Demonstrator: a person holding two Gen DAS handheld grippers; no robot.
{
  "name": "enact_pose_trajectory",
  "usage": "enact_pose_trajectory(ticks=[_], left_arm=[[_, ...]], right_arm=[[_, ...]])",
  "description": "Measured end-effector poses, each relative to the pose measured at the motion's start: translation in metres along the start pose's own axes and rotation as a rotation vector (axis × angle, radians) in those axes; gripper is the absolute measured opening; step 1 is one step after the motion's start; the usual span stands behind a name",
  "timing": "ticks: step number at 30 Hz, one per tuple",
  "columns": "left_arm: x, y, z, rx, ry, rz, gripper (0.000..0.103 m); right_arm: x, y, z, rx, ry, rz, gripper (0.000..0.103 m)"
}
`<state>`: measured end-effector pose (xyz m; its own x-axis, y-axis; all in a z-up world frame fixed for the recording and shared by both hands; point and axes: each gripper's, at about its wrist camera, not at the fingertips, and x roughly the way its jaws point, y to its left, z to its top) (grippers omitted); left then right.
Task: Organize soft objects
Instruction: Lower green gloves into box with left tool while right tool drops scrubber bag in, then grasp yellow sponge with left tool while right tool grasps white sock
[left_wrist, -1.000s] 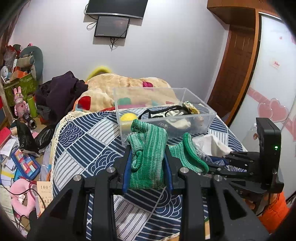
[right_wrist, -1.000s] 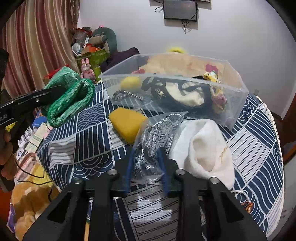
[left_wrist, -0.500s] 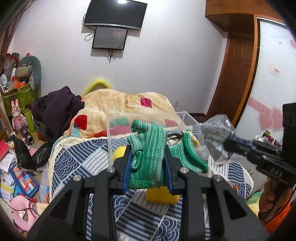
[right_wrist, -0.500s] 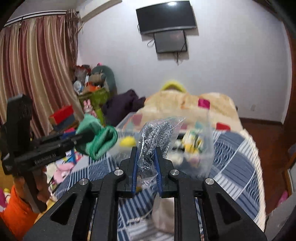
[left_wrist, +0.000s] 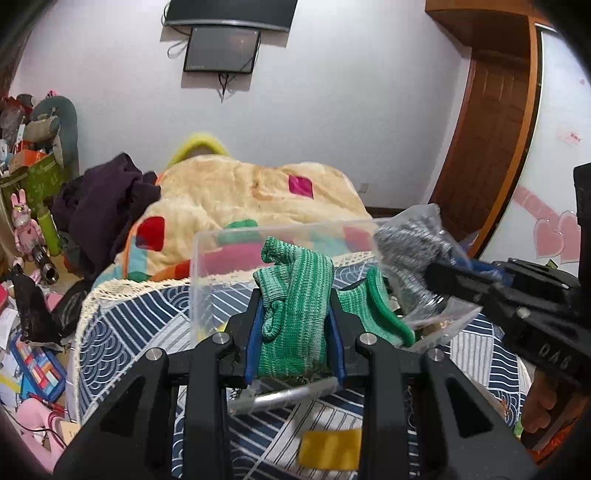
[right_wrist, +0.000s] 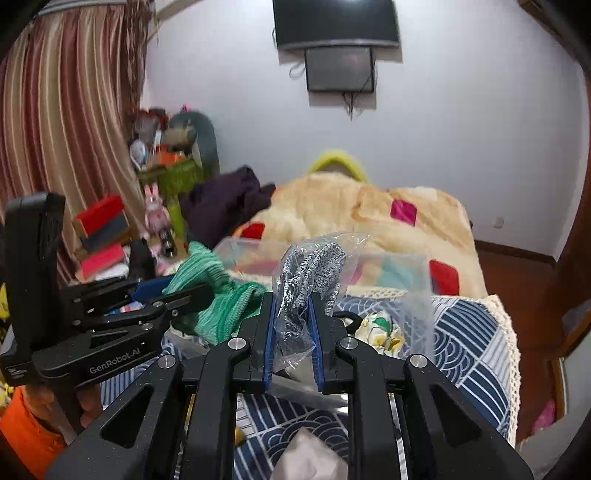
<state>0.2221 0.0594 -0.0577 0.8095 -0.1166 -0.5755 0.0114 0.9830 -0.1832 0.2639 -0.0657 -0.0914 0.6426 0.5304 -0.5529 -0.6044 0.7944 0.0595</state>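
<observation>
My left gripper (left_wrist: 293, 314) is shut on a green knitted cloth (left_wrist: 295, 295) and holds it up just in front of the clear plastic box (left_wrist: 207, 266). My right gripper (right_wrist: 291, 317) is shut on a clear bag of grey-speckled fabric (right_wrist: 310, 273), held above the box (right_wrist: 391, 273). The bag also shows in the left wrist view (left_wrist: 410, 247), over the box's right side. The green cloth shows in the right wrist view (right_wrist: 218, 299), left of the bag. Both grippers are side by side at the box.
The box stands on a blue-and-white patterned cover (right_wrist: 469, 336). A yellow sponge (left_wrist: 328, 448) and a white cloth (right_wrist: 306, 458) lie on it near me. A beige blanket (left_wrist: 240, 192) lies behind. Toys and clutter (left_wrist: 29, 206) fill the left side.
Both grippers rose off the cover with their loads and moved forward to the box. The bagged fabric went from the cover to above the box.
</observation>
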Motion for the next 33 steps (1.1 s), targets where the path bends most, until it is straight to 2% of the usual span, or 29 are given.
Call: enact_pose_trajectory(ticks=[8,10,15,18,20,23,26,29,32,33], left_arm=[[0.033,-0.002,-0.005,0.014,0.077,-0.002,0.031],[0.033,-0.005,-0.007,0.025,0.082,0.01,0.035],[0.016,-0.01,-0.008,0.041,0.042,0.018,0.059],[0.0,-0.013,-0.005,0.048,0.014,0.006,0.061],[-0.012,-0.014,-0.002,0.048,-0.006,0.001,0.065],[-0.034,-0.017,0.001,0.054,-0.046,-0.01,0.069],[-0.057,-0.021,0.0,0.063,-0.084,-0.016,0.08],[-0.074,-0.024,-0.003,0.08,-0.105,-0.019,0.082],[-0.085,-0.027,-0.009,0.087,-0.113,-0.015,0.096],[-0.087,-0.027,-0.012,0.085,-0.118,-0.014,0.098]], right_arm=[[0.027,-0.009,-0.008,-0.029,0.121,-0.027,0.017],[0.027,-0.009,-0.01,-0.036,0.137,-0.033,0.017],[0.014,-0.009,-0.011,-0.058,0.126,-0.037,0.019],[0.0,-0.008,-0.008,-0.063,0.091,-0.036,0.027],[-0.018,-0.009,-0.005,-0.062,0.046,-0.035,0.042],[-0.041,-0.009,-0.001,-0.06,-0.014,-0.042,0.054],[-0.064,-0.011,-0.001,-0.043,-0.064,-0.041,0.068],[-0.081,-0.013,-0.003,-0.025,-0.104,-0.047,0.079],[-0.094,-0.012,-0.012,-0.022,-0.127,-0.062,0.083],[-0.096,-0.012,-0.015,-0.023,-0.128,-0.066,0.083]])
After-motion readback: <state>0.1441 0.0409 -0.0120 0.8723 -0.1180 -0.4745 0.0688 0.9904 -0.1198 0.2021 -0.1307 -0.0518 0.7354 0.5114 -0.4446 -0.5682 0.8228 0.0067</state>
